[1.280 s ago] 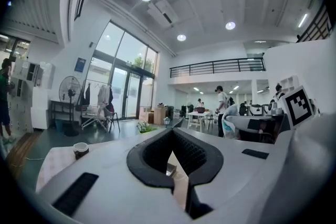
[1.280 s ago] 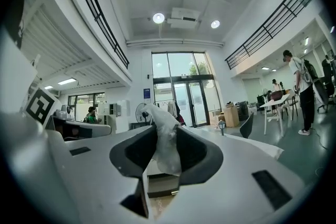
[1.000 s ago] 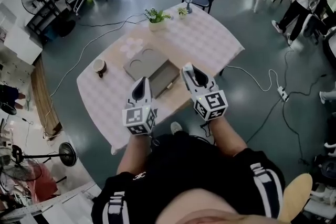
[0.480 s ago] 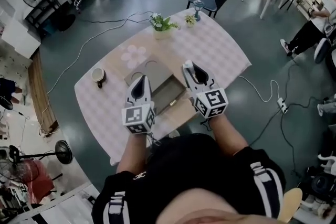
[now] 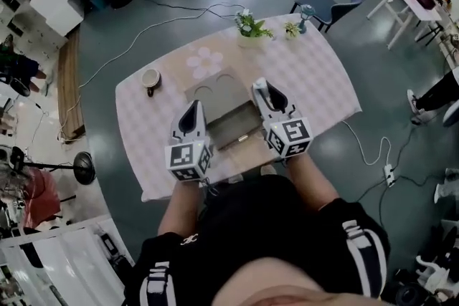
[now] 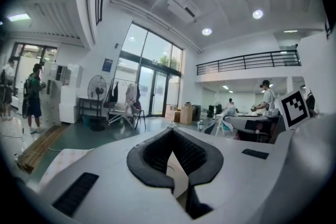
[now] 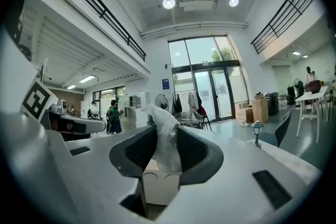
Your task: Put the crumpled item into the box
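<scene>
Checked cloth covers the table (image 5: pixel 323 82) in the middle of this big open hall, and the person stands right up against its near edge with both tools held out over it. Clamped between the fingers of the right gripper (image 5: pixel 261 86) is the crumpled item (image 7: pixel 166 139), a white, scrunched, filmy wad that sticks up above the fingertips and hangs down between the dark pads (image 7: pixel 197 152). Directly under and just ahead of those fingertips sits the box (image 5: pixel 231 125), open, its lid folded back on the far side. The left gripper (image 6: pixel 170 130) hovers off to the other side of the box with its fingertips pressed together and nothing between them; only pale cardboard shows through the gap behind them. A cup (image 5: pixel 150 77) and a little plant (image 5: pixel 251 28) stand well beyond the fingers, out of the way. To my eye this is the carry, nearly done: what comes next would be lowering the right fingertips into the opening and parting them so the wad drops clear.
</scene>
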A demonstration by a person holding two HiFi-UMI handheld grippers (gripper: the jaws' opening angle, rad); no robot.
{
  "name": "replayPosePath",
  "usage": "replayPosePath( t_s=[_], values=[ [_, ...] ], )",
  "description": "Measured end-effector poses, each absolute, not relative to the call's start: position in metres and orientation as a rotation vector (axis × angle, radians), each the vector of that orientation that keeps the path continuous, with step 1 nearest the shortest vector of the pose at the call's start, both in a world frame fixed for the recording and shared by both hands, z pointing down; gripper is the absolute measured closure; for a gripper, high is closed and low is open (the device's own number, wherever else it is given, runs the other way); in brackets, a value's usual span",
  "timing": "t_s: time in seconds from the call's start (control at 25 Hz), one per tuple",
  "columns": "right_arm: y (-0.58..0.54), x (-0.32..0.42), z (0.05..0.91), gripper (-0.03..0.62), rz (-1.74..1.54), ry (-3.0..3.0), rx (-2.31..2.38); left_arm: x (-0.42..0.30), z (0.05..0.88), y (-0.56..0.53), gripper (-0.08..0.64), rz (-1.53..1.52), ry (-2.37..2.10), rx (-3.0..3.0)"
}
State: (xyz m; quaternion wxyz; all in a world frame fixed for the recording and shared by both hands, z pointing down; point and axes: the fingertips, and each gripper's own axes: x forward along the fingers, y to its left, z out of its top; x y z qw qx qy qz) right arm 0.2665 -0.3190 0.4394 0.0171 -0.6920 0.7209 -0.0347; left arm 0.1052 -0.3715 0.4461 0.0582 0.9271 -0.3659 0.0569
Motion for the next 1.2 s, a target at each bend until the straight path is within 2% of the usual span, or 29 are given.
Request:
replayPosePath(
  t_s=[0.6, 1.2],
  values=[
    [-0.36, 0.21, 0.48, 0.474, -0.163, 2.709, -1.804, 0.025, 0.448, -0.336, 0.558, 0.151, -1.606, 2.518],
    [-0.358, 0.164, 0.605, 0.474, -0.232, 3.17, -1.748, -0.006, 0.462, -0.3, 0.558, 0.195, -1.803, 2.351]
  ],
)
